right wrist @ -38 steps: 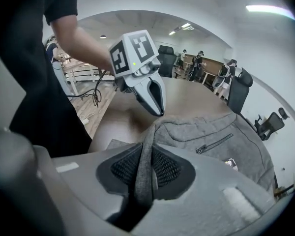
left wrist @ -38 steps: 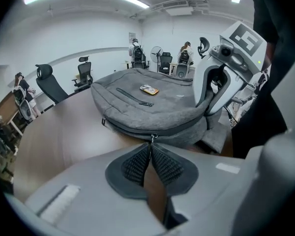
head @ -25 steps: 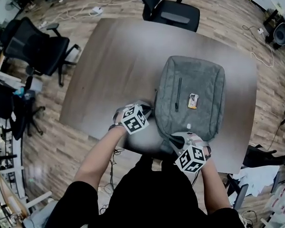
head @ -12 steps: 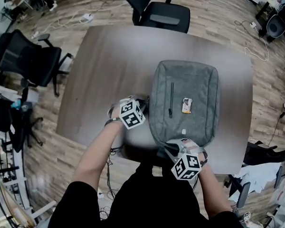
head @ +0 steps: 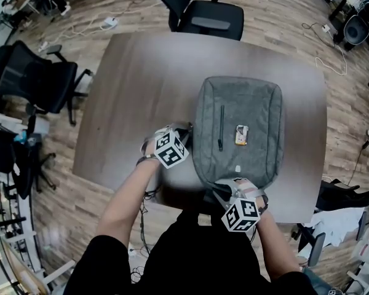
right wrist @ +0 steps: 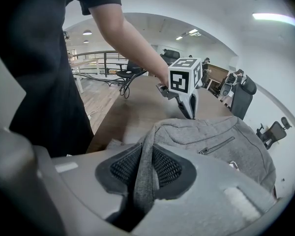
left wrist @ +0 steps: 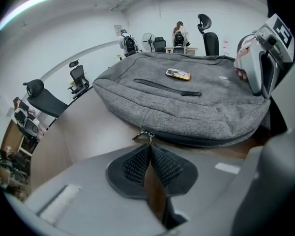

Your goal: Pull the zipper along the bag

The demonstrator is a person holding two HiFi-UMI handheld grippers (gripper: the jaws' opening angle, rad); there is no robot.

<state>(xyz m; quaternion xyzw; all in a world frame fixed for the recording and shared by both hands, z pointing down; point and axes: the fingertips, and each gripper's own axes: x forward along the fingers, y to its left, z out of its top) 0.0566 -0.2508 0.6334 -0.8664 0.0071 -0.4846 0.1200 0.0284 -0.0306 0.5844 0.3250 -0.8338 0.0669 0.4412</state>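
Now your left gripper (left wrist: 148, 149) is down at the left side of the bag (head: 258, 103), near its lower corner, and its jaws have just been closing: the ribbed pads (left wrist: 132, 163) meet at their tips, with only a thin gap farther back. The small metal pull (left wrist: 146, 134) of the main zipper is pinched between those tips, right where the grey side wall meets the dark zipper band. Your right gripper (right wrist: 143, 151) is at the near end of the bag, closest to your body, and its jaws are clamped on a grey fabric strap (right wrist: 143, 181) that runs up between the pads and over onto the bag's top. The bag itself lies flat, front side up, on the brown table (head: 141, 78), toward the edge nearest you and right of the middle in the head view. Its front pocket zipper (left wrist: 167, 87) runs along the upper face, with a small orange tag (left wrist: 178, 74) just beside it. Both grippers point steeply down at the bag, one on its side and one on its end, well apart from each other.
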